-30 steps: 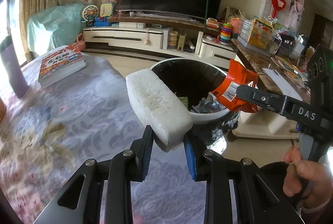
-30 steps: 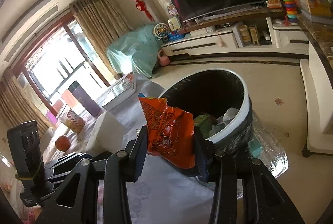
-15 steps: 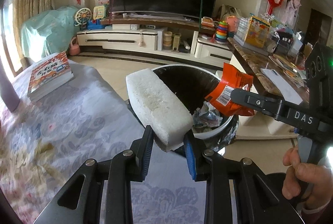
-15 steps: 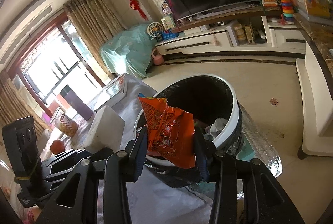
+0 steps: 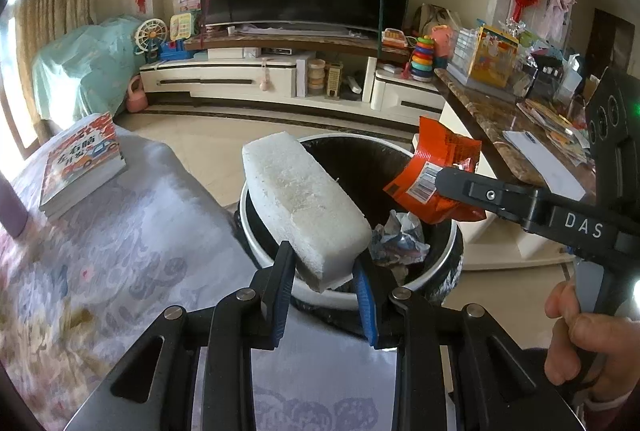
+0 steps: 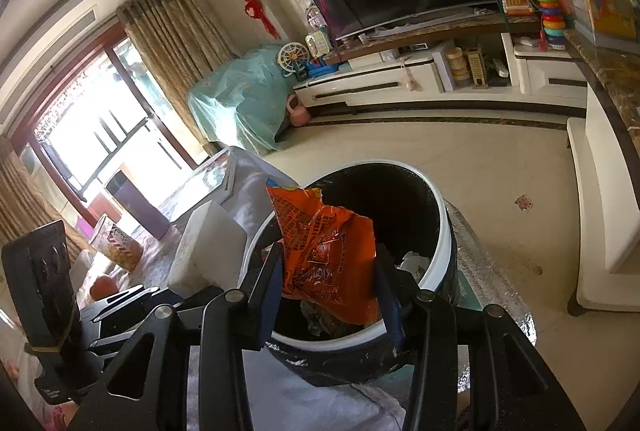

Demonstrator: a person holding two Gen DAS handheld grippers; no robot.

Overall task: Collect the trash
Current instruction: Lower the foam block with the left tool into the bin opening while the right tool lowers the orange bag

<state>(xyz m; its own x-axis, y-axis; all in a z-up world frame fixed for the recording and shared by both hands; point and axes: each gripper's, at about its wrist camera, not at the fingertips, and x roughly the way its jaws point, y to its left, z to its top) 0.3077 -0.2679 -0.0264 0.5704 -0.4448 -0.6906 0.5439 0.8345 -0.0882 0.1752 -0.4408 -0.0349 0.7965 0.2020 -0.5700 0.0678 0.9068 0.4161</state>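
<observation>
Living-room floor tiles are surrounding a white-rimmed trash bin (image 5: 440, 259) lined with a black bag, standing just beside the cloth-covered bench (image 5: 132, 255). At left, the left claw (image 5: 322, 289) is clamping a white foam block (image 5: 304, 203), which is projecting over the bin's near rim. At right, the right claw (image 6: 330, 289) is gripping an orange snack wrapper (image 6: 328, 255) above the bin opening.

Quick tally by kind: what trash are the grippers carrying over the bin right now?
Foam block, in left gripper: 1
Orange snack wrapper, in right gripper: 1
Total: 2, both above the bin.
</observation>
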